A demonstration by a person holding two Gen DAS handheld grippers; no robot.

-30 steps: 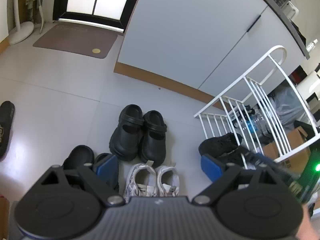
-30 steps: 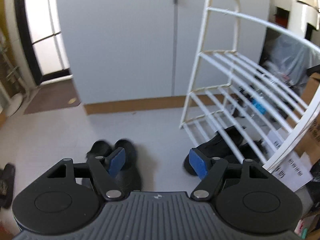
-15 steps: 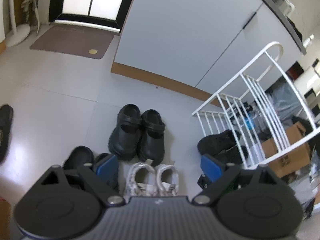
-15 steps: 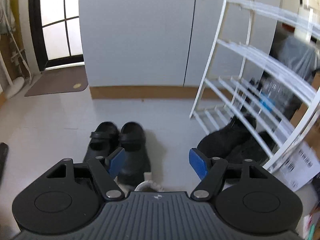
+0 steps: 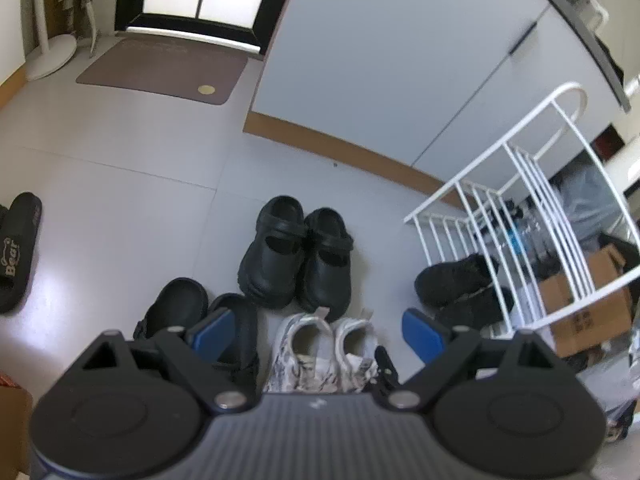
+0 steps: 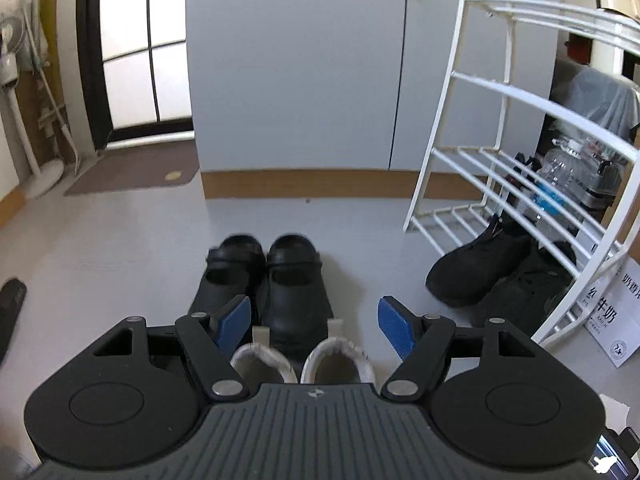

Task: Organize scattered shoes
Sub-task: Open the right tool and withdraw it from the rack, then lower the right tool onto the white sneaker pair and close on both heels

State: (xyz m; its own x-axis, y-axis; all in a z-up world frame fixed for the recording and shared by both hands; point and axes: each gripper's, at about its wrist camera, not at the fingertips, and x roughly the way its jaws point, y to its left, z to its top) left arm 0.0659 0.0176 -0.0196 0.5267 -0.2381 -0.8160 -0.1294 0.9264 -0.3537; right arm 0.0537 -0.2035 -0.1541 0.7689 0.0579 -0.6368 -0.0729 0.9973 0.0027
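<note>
Several pairs stand on the pale floor. White patterned sneakers (image 5: 324,352) lie nearest, with black strap shoes (image 5: 296,256) just beyond them and black clogs (image 5: 196,312) to their left. Black sneakers (image 5: 460,284) sit at the foot of the white rack (image 5: 520,184). A lone black slipper (image 5: 16,248) lies far left. My left gripper (image 5: 316,330) hangs open above the white sneakers. My right gripper (image 6: 314,320) is open too, low over the white sneakers (image 6: 304,360), whose heel openings show between its fingers. Ahead are the strap shoes (image 6: 272,280) and, to the right, the black sneakers (image 6: 492,276).
A grey cabinet (image 6: 296,80) with a brown plinth closes off the back. A brown doormat (image 5: 164,70) lies before a glass door at back left, next to a fan stand (image 5: 48,56). Behind the white rack (image 6: 500,92) are a cardboard box (image 5: 584,304) and water bottles (image 6: 560,184).
The right gripper has come down and closer to the shoes, so the white sneakers' heels now show between its fingers. The left gripper has barely moved.
</note>
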